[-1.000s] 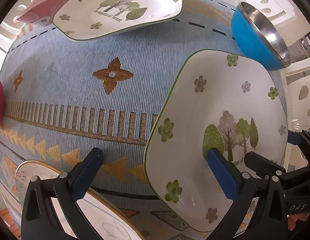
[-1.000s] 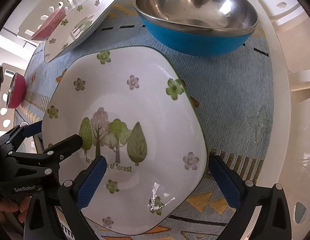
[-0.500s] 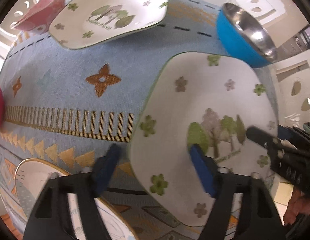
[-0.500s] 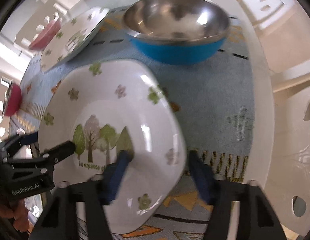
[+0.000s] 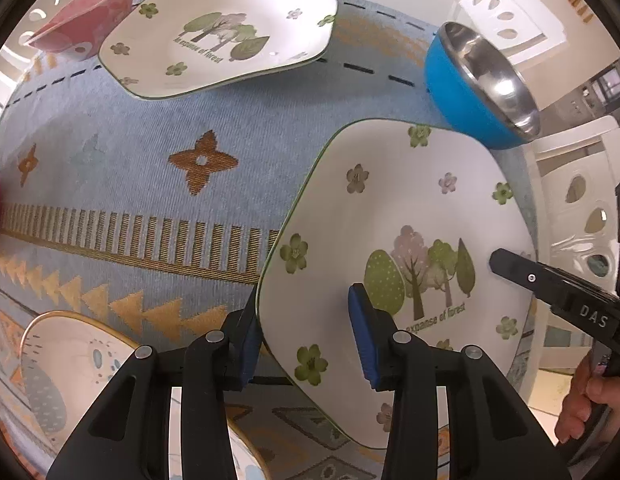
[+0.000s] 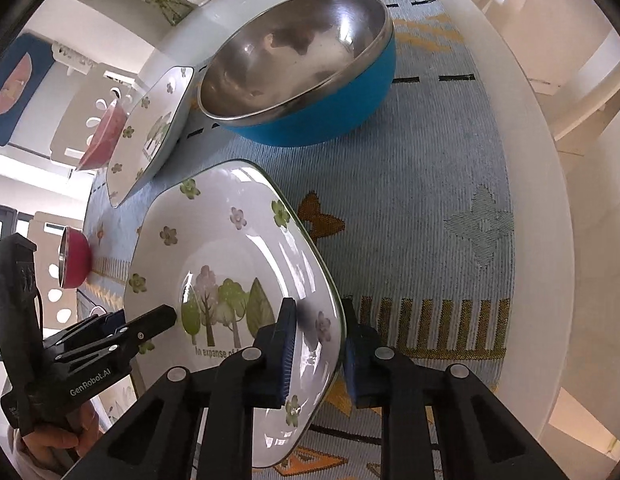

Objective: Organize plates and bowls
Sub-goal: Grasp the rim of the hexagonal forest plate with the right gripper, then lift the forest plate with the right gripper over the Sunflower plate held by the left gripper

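Both tongs were wide open a moment ago, one at each side of the near plate (image 5: 410, 216), and the plate lay flat on the blue cloth (image 5: 150, 152). Now both have just been closing, and each one bites the rim of that plate. The left tongs (image 5: 308, 344) hold the plate's left edge, one blue pad on top and one under it. The right tongs (image 6: 316, 350) pinch the other edge very tight, with the rim between the pads.

The plate looks tipped up on the right side now, with that edge off the cloth. I think the lift has just begun.

The other plate with the same trees (image 5: 218, 32) sits at the far end of the cloth, well apart. A pink bowl (image 5: 86, 12) is just beside it. The blue bowl (image 6: 302, 76) with the shiny inside is near the held plate. Another plate with a gold rim (image 5: 62, 356) is at the near corner.

I guess the held plate will go on top of its twin. It must stay level, or it could slip from the pads
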Demonstrator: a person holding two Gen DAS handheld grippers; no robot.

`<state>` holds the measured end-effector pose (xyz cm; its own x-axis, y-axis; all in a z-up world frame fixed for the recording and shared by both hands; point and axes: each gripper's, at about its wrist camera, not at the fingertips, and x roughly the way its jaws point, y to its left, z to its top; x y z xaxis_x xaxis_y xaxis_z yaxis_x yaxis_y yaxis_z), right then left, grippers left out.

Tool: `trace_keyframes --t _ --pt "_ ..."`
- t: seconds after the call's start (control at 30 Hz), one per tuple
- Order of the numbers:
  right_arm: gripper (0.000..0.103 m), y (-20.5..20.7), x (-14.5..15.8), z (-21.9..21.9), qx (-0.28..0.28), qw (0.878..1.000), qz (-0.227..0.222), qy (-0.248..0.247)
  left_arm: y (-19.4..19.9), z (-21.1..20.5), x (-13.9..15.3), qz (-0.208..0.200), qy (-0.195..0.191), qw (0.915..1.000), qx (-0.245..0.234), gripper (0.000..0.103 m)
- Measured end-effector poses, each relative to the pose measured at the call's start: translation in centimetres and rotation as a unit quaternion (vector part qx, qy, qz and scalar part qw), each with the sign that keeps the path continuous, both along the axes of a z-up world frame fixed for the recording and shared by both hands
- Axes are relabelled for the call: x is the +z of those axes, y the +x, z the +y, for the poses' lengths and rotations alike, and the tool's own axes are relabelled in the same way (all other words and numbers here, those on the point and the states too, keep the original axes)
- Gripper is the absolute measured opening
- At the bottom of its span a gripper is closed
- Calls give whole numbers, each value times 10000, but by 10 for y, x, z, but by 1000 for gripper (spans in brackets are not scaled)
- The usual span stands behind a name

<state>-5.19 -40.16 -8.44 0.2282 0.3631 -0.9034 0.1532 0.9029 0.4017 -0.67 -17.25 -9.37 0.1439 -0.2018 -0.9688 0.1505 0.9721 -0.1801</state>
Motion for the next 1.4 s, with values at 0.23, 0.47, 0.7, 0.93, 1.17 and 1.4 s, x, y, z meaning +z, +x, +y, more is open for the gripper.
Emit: trace_keyframes --t 0.23,0.47,0.7,0.93,1.17,1.4 --pt "17 -3 9 -7 -88 9999 -103 20 3 13 13 -107 -224 9996 -101 37" --pt "16 -10 16 -4 -93 9997 -212 -38 -4 19 21 -224 -257 9990 -275 37" --pt "15 -19 26 5 -6 9993 -380 -51 -15 29 30 -384 -215 9982 -411 35" --pt "15 -27 35 26 306 9974 -634 -150 -28 54 36 -503 -142 9981 -328 30" --pt "15 -34 41 48 478 9959 -760 -123 -38 76 44 -583 -220 9979 -173 30" --pt "15 -33 57 77 753 9927 -900 -289 -46 99 55 -707 -282 9971 52 30"
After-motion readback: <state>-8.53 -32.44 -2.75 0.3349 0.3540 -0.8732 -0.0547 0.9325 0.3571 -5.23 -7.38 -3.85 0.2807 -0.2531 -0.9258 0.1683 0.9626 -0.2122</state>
